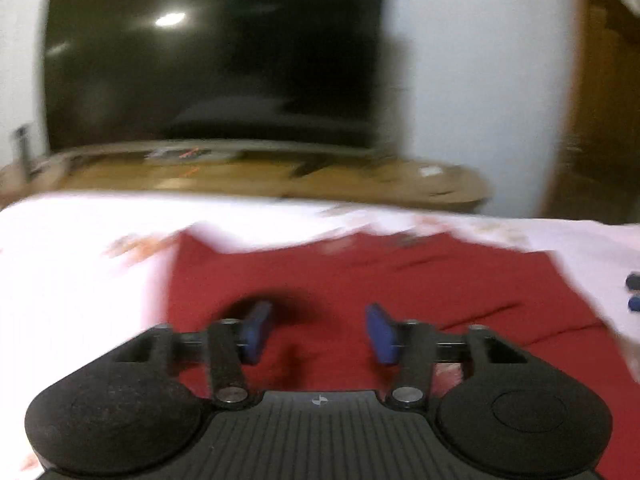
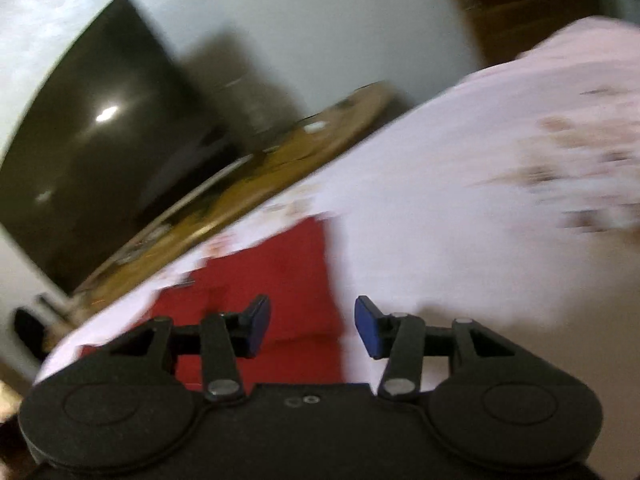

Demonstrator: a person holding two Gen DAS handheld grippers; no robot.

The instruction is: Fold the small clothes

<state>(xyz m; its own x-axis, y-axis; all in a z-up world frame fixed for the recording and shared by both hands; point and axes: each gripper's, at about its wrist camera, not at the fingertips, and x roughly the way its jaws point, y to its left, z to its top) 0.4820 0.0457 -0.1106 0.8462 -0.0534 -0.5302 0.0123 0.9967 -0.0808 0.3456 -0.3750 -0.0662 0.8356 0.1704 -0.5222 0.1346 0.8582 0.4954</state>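
The red cloth (image 1: pixel 360 300) lies flat on the pink sheet (image 1: pixel 80 280). Both the left gripper (image 1: pixel 318 330) and the right gripper (image 2: pixel 312 326) have fingers apart, holding nothing. Next, I think, pinch two corners and fold evenly.

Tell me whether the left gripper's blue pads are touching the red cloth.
Cannot tell: in the blurred left wrist view, the open left gripper is over the red cloth.

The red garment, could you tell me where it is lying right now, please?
The red garment lies flat on the pale pink floral sheet, directly under the open left gripper; in the right wrist view it sits left of centre, before the television.
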